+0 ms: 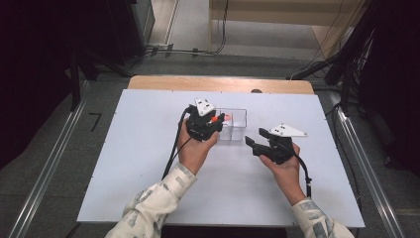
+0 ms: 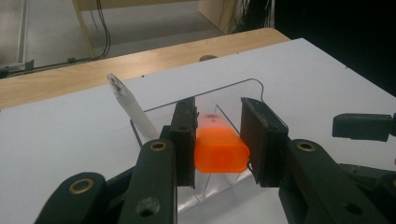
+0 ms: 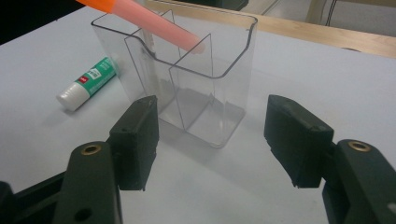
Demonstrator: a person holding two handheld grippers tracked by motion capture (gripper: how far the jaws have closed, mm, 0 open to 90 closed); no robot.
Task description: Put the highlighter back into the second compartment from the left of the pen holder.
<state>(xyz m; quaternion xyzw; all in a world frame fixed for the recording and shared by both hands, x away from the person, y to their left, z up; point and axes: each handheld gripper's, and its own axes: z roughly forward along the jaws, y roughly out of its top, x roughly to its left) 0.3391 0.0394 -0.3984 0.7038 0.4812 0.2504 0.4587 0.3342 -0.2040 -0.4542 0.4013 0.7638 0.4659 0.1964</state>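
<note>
A clear plastic divided container [image 1: 236, 121] stands on the white table top [image 1: 148, 163]. My left gripper [image 1: 220, 119] is shut on an orange marker [image 2: 219, 147], holding it by its thick end. The marker slants down, and its pale tip [image 3: 198, 45] sits over the container's [image 3: 224, 70] divider. A translucent white pen [image 2: 133, 109] leans in the container's [image 2: 224, 86] left side. My right gripper [image 1: 253, 137] is open, just right of the container and pointing at it. Its jaws [image 3: 212, 116] stand apart short of the walls, holding nothing.
A green and white glue stick [image 3: 88, 81] lies on the table beside the container. A wooden strip [image 1: 218, 83] borders the far edge. Dark equipment and cables [image 1: 163, 49] stand on the floor beyond. One of the right gripper's fingers [image 2: 362, 126] appears in the left gripper view.
</note>
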